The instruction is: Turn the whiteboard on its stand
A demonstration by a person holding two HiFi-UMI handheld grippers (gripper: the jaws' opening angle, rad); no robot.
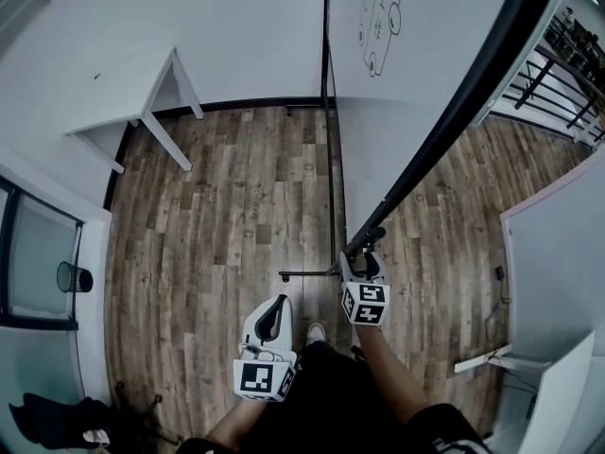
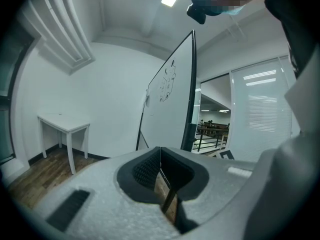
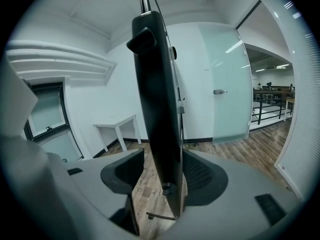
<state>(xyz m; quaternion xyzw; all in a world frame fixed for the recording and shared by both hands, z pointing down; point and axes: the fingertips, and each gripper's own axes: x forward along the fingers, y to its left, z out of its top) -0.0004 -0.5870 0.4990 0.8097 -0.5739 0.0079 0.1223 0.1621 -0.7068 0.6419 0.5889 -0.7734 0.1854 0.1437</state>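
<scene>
The whiteboard (image 1: 425, 26) stands tilted on its stand (image 1: 326, 112), its black edge frame (image 1: 454, 121) running down towards me. A marker sketch (image 1: 378, 17) is on its white face. My right gripper (image 1: 362, 253) is at the low end of that frame. In the right gripper view the dark board edge (image 3: 157, 109) stands between the wide jaws, with floor showing between it and the left pad; the gripper (image 3: 160, 169) is open. My left gripper (image 1: 274, 315) hangs lower left, away from the board (image 2: 170, 104), its jaws (image 2: 160, 171) shut on nothing.
A white table (image 1: 142, 93) stands against the far wall on the left. The stand's foot bar (image 1: 307, 274) lies on the wood floor in front of me. A black railing (image 1: 558, 74) and a frosted glass door (image 3: 225, 84) are to the right; a dark bag (image 1: 57, 419) lies lower left.
</scene>
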